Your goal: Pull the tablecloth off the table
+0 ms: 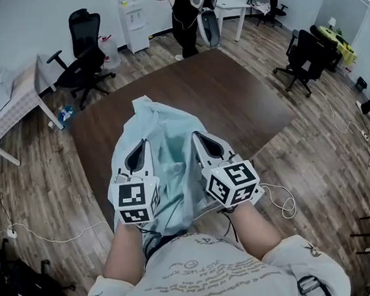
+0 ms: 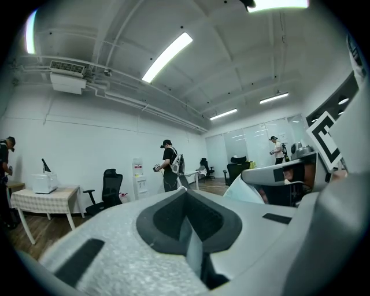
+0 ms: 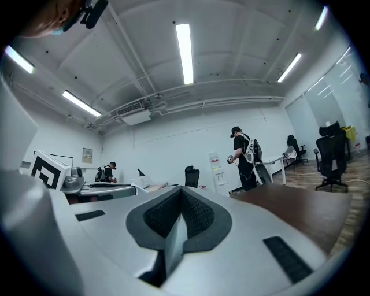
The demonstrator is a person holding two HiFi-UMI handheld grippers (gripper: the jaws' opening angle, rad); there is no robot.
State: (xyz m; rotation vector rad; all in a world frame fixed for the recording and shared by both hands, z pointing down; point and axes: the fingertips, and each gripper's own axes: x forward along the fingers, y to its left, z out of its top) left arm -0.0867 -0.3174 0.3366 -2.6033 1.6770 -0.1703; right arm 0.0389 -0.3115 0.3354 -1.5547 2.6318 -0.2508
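At six o'clock on the table (image 1: 232, 94), close to our chest, the tablecloth (image 1: 164, 130) sits bunched in a pale heap. We have the left gripper (image 1: 144, 145) and right gripper (image 1: 197, 138) each pinched tight on a fold, side by side, likely so one backward pull clears it.

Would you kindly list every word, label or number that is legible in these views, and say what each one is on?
Nothing can be read for certain.
Grey print on the person's pale shirt: upside down and blurred.
Red label on the white water dispenser: too small.
Framed notice on the white wall: too small.
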